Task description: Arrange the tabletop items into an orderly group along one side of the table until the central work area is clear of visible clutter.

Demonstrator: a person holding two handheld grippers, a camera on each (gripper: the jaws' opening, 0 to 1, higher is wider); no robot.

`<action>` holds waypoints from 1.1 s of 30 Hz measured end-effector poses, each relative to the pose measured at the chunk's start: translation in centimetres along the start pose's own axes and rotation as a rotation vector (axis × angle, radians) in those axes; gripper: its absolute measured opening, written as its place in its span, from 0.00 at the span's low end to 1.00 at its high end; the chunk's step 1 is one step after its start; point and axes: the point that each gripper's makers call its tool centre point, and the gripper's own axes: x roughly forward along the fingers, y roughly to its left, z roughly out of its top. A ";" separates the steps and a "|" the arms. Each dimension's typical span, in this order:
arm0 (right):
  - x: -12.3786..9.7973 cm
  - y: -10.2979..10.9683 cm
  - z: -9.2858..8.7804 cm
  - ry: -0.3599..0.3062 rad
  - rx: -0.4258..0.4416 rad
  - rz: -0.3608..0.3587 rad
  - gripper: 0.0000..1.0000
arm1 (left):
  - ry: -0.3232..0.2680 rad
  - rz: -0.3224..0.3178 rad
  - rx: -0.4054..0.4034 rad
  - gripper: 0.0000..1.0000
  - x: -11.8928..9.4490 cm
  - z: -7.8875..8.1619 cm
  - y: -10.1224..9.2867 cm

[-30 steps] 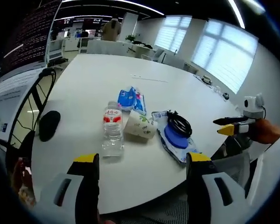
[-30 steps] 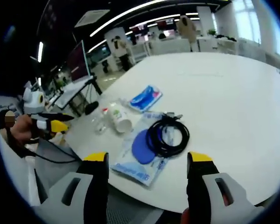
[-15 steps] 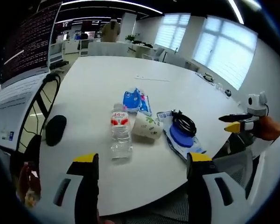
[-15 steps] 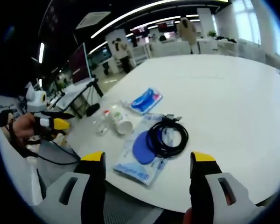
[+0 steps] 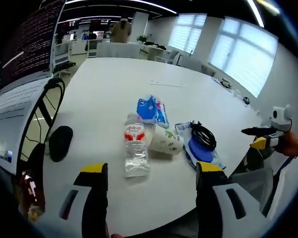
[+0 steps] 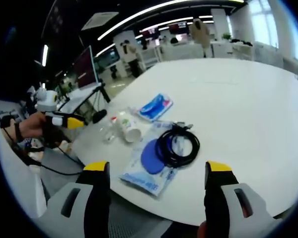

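Note:
On the white table (image 5: 109, 79) a clear water bottle (image 5: 135, 151) lies beside a tipped paper cup (image 5: 165, 141). Behind them is a blue tissue packet (image 5: 151, 110). To the right, a coiled black cable (image 5: 204, 136) rests on a blue disc in a plastic packet (image 5: 201, 150). My left gripper (image 5: 151, 168) is open, short of the bottle. In the right gripper view the cable (image 6: 178, 144), packet (image 6: 149, 166), cup (image 6: 128, 126), bottle (image 6: 108, 130) and tissue packet (image 6: 156, 105) lie ahead of my open right gripper (image 6: 157, 166).
A black mouse (image 5: 60, 143) sits near the table's left edge, next to a monitor stand and cables. The right gripper (image 5: 260, 136), in a hand, hovers off the right edge. The left gripper (image 6: 64, 120) hangs beside the table (image 6: 238, 99). Desks and people stand far back.
The left gripper has come closer to the table edge near the bottle. The left view has shifted, so the items sit further right and lower. The items themselves have not moved.

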 end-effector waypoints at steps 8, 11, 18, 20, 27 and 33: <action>-0.2 0.0 -0.4 0.011 0.006 -0.004 0.76 | 0.062 0.050 -0.073 0.66 2.3 0.7 2.0; -0.2 0.0 -0.5 0.012 0.010 -0.005 0.75 | 0.095 0.050 -0.055 0.65 2.9 0.5 1.5; -0.2 0.1 -1.0 0.022 0.022 -0.005 0.74 | 0.185 0.045 -0.010 0.63 5.5 -1.0 0.8; -0.3 0.2 -1.1 0.024 0.021 -0.004 0.74 | 0.201 0.047 0.003 0.61 6.2 -1.4 0.7; -0.8 -0.1 -1.3 0.027 0.028 -0.007 0.73 | 0.223 0.054 0.032 0.59 8.5 -2.7 1.4; -0.8 -0.3 -1.4 0.034 0.028 -0.005 0.72 | 0.246 0.067 0.027 0.56 9.1 -3.8 1.8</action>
